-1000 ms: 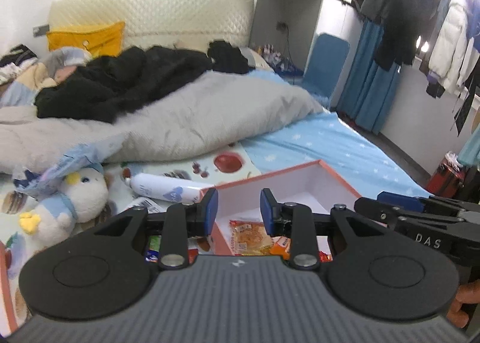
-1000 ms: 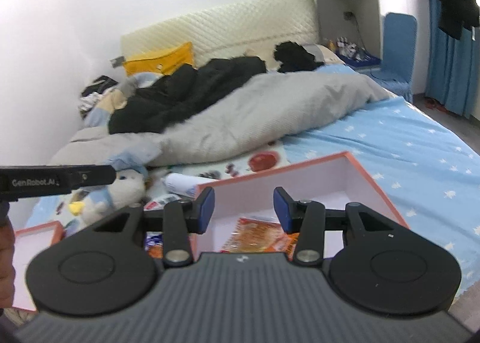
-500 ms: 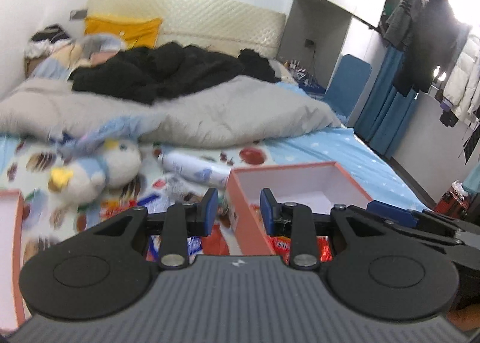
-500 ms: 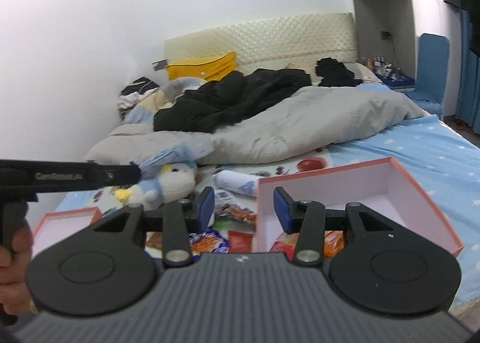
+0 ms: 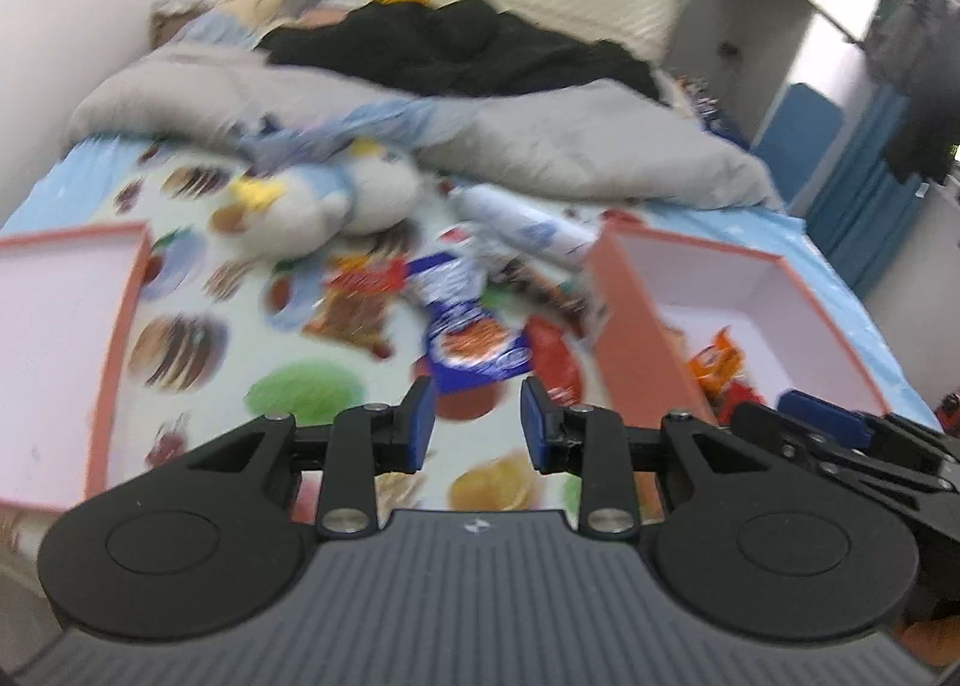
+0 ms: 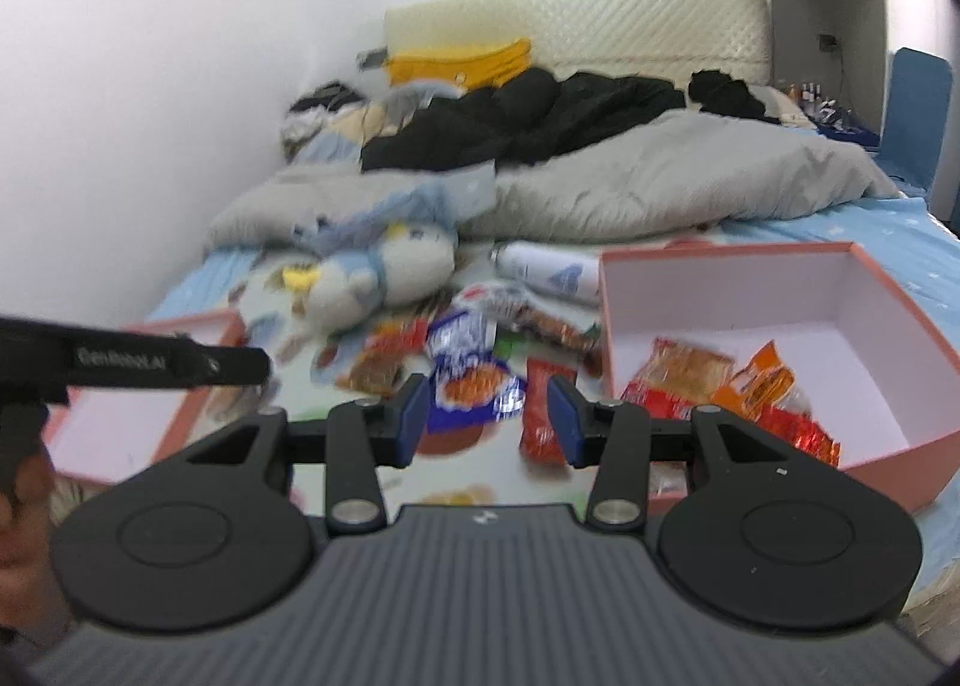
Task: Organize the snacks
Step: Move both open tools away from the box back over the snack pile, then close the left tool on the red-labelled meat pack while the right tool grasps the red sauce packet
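The snack packets [image 6: 468, 368] lay scattered on the bed [image 6: 888, 242], between a shallow pink lid [image 6: 150, 416] at the left and a deeper pink box [image 6: 840, 290] at the right that already held a few. They looked light, crinkly and slippery, with soft contents that would crush; I judged a crimped end seam the best place to pinch. The blue-and-white packet [image 5: 474, 338] lay just ahead of the left tool [image 5: 471, 425], which stood partly open and empty. The right tool [image 6: 489, 416] was likewise part open, holding nothing. The printed sheet [image 5: 198, 404] over the mattress seemed soft and yielding. A plush toy [image 6: 372, 272], a white bottle [image 6: 552, 269] and a rumpled grey duvet [image 6: 660, 188] crowded the room's far side.
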{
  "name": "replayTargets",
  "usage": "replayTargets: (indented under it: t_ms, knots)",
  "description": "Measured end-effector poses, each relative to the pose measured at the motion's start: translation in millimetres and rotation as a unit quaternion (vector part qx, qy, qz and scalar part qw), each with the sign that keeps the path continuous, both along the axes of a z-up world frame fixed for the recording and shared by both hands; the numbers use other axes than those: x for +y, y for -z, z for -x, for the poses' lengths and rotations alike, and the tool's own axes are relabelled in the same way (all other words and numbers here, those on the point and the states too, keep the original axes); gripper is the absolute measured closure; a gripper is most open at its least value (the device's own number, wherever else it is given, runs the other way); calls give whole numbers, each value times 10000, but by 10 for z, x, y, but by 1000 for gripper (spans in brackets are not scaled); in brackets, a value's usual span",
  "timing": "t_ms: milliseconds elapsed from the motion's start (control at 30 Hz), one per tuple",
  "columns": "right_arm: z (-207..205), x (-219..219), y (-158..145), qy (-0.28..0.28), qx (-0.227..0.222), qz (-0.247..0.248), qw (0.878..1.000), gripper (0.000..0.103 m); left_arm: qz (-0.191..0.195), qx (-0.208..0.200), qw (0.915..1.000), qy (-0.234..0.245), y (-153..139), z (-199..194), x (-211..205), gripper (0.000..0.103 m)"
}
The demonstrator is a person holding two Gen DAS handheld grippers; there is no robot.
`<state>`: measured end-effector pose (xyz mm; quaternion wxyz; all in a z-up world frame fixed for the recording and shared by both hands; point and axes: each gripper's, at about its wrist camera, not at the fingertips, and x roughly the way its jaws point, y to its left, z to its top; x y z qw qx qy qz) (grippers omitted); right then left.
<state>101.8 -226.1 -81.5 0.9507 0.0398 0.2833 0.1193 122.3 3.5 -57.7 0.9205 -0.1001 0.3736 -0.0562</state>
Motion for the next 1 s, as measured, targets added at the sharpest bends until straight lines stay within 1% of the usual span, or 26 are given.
replayTargets:
  t_ms: [133, 233, 300, 433, 667, 700, 833, 900, 933, 1000]
  knots:
    - [-35, 64, 125, 11, 194, 31, 9998, 57, 46, 231, 9996, -145, 162, -61, 163, 68]
    - [-91, 134, 173, -34, 199, 193, 9996, 57, 75, 373, 9991, -184, 261, -158, 210, 66]
    - [-141, 182, 197, -78, 218, 245, 9994, 57, 101, 452, 9987, -199, 325, -270, 234, 61]
    - [-282, 318, 273, -201, 293, 342, 9988, 57, 122, 571, 9981, -181, 446, -515, 275, 61]
    - [-590, 476, 460, -237, 546, 411, 9974, 57, 135, 815, 9963, -225, 689, -909, 383, 60]
    - [-641, 495, 491, -252, 578, 433, 9971, 57, 129, 862, 9959, -235, 736, -976, 403, 59]
    - [-845, 584, 611, -292, 650, 593, 9957, 57, 198, 961, 9946, -334, 900, -1226, 519, 49]
    - [-945, 616, 687, -318, 742, 639, 9947, 57, 162, 1023, 9939, -379, 996, -1371, 570, 45]
    - [-1011, 639, 737, -344, 807, 661, 9939, 57, 135, 1080, 9933, -386, 1048, -1433, 590, 42]
    - [-1123, 674, 819, -353, 897, 730, 9927, 57, 89, 1260, 9914, -355, 1179, -1597, 630, 38]
